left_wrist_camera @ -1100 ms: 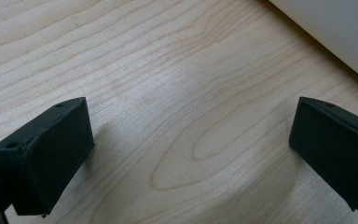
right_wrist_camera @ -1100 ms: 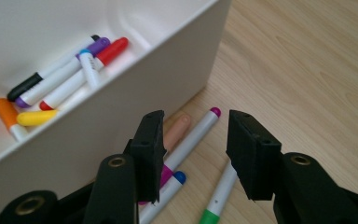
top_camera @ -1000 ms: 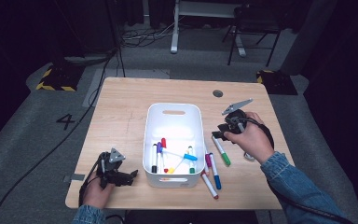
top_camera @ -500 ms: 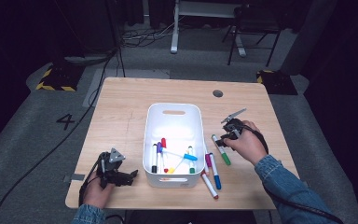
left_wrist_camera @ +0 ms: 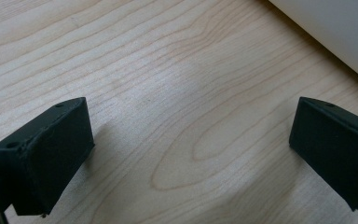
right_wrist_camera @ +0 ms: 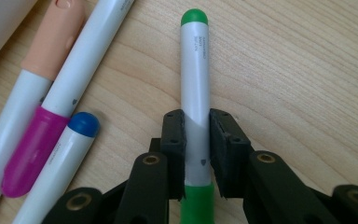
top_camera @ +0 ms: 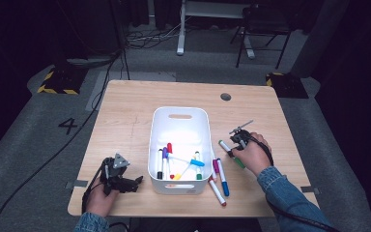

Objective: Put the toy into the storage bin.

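So the right claw [right_wrist_camera: 196, 154] has just been closing and now pinches the green marker [right_wrist_camera: 195, 84] around its barrel, near the cap end — marker lies flat on the table [top_camera: 125, 121], just right of the white bin [top_camera: 179, 116], beside the magenta marker [right_wrist_camera: 32, 144] and blue marker [right_wrist_camera: 70, 144]. Lift straight up so it doesn't drag those neighbours, keep it level, then carry it over the bin. Left claw [left_wrist_camera: 186, 154] sits wide open, holding nothing, low over bare wood.

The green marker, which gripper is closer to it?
Right. The right gripper is clamped on the green marker; the left gripper sits open across the white bin.
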`<state>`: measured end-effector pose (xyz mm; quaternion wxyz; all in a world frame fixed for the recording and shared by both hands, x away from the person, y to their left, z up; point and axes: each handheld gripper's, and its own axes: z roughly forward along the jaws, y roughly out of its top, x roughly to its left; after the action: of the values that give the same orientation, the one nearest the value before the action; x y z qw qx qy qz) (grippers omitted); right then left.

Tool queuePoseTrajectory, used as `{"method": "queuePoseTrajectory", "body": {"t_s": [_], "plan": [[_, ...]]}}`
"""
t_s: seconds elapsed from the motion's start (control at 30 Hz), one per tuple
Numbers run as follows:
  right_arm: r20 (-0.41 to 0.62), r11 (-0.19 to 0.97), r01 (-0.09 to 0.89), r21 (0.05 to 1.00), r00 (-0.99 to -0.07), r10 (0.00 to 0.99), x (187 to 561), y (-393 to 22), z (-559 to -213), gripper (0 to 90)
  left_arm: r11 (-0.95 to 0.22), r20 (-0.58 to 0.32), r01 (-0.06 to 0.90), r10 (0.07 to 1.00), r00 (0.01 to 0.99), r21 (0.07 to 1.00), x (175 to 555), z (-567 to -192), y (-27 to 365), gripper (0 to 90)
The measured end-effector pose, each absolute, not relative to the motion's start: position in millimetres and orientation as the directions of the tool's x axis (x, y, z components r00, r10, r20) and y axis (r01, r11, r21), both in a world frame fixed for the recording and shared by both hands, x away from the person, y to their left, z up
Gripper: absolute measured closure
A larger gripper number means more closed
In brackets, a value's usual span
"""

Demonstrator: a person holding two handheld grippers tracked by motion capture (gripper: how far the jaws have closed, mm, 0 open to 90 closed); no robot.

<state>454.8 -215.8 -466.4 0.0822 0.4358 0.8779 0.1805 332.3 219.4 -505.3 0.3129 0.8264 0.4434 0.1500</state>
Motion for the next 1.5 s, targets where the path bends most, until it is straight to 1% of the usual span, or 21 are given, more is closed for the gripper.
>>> {"method": "queuePoseTrajectory", "body": {"t_s": [0.3,0.4,0.47,0.57,0.9,0.97,1.03,1.2,1.23,1.27,1.5], "plan": [[0.005,0.534,0.749,0.392,-0.583,0.813,454,-214,-467,77.0,-0.413,-0.031,0.641,0.825,0.564,0.647,332,-505,220,0.0],[0.026,0.519,0.758,0.394,-0.574,0.819,454,-217,-466,77.0,-0.411,-0.03,0.638,0.826,0.562,0.651,332,-505,220,0.0],[0.025,0.512,0.767,0.388,-0.564,0.826,455,-219,-466,77.0,-0.411,-0.03,0.638,0.826,0.563,0.651,332,-505,220,0.0],[0.026,0.51,0.76,0.402,-0.566,0.824,453,-222,-461,77.0,-0.409,-0.032,0.637,0.826,0.563,0.653,332,-506,220,0.0],[0.037,0.503,0.72,0.478,-0.588,0.808,442,-228,-431,77.0,-0.413,-0.03,0.635,0.824,0.566,0.654,332,-506,220,0.0],[0.057,0.497,0.717,0.488,-0.594,0.802,440,-228,-426,77.0,-0.412,-0.03,0.635,0.824,0.566,0.654,332,-506,220,0.0],[0.047,0.51,0.702,0.497,-0.609,0.792,439,-229,-420,77.0,-0.413,-0.03,0.635,0.824,0.566,0.654,332,-506,220,0.0],[0.058,0.503,0.684,0.528,-0.62,0.782,435,-228,-405,77.0,-0.413,-0.034,0.637,0.822,0.568,0.651,332,-505,221,0.0],[0.044,0.52,0.669,0.531,-0.635,0.771,434,-229,-401,77.0,-0.412,-0.033,0.636,0.823,0.567,0.653,332,-505,221,0.0],[0.054,0.514,0.672,0.533,-0.634,0.772,433,-228,-398,77.0,-0.409,-0.029,0.633,0.826,0.563,0.657,332,-506,220,0.0],[0.035,0.537,0.62,0.572,-0.673,0.739,424,-223,-374,77.0,-0.405,-0.024,0.635,0.831,0.555,0.658,328,-506,220,0.0]]}}
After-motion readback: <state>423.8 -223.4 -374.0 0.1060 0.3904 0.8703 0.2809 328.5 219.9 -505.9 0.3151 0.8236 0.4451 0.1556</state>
